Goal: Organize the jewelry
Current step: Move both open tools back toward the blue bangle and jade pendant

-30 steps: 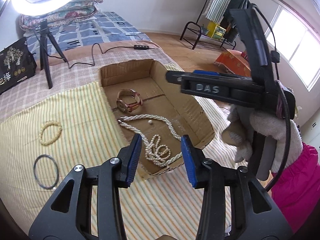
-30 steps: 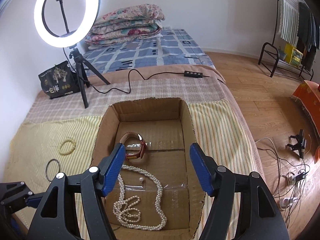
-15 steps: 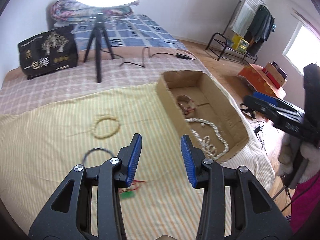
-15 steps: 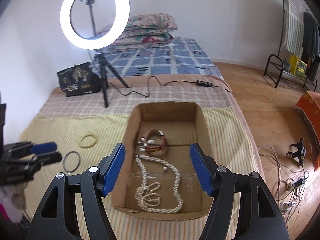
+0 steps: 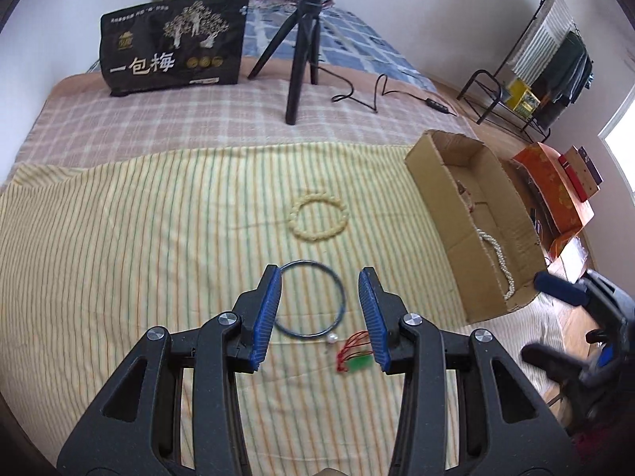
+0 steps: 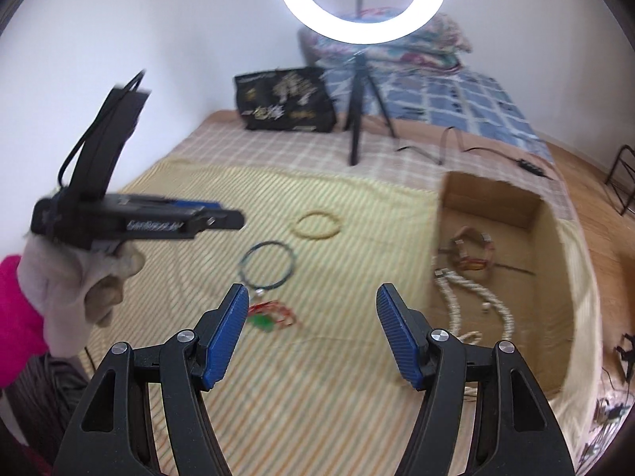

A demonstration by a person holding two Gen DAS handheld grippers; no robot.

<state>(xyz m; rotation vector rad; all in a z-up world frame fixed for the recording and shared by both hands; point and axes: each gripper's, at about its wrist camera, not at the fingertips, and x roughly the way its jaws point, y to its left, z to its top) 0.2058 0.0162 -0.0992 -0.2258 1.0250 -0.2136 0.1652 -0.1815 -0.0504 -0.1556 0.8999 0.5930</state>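
My left gripper [image 5: 319, 309] is open and empty, hovering over a dark blue bangle [image 5: 310, 302] on the striped cloth. A small pearl [image 5: 331, 340] and a green pendant on red cord [image 5: 355, 357] lie just right of it. A yellow bead bracelet [image 5: 319, 219] lies farther off. The cardboard box [image 5: 444, 182] at the right holds a pearl necklace [image 5: 498, 256]. My right gripper [image 6: 311, 331] is open and empty, above the cloth between the bangle [image 6: 268, 263] and the box [image 6: 492, 194]. A watch [image 6: 474, 254] and the necklace [image 6: 472, 305] lie in the box.
A ring light tripod [image 5: 301, 51] and a black printed bag [image 5: 172, 39] stand at the back of the bed. A cable [image 5: 381, 91] runs right from the tripod. Folded quilts [image 6: 416, 39] lie behind. A clothes rack [image 5: 528, 79] and orange box [image 5: 555, 186] stand beyond the bed's right edge.
My left gripper has swung left from over the box to above the bangle. My right gripper has turned left too, so the box now sits at its right.
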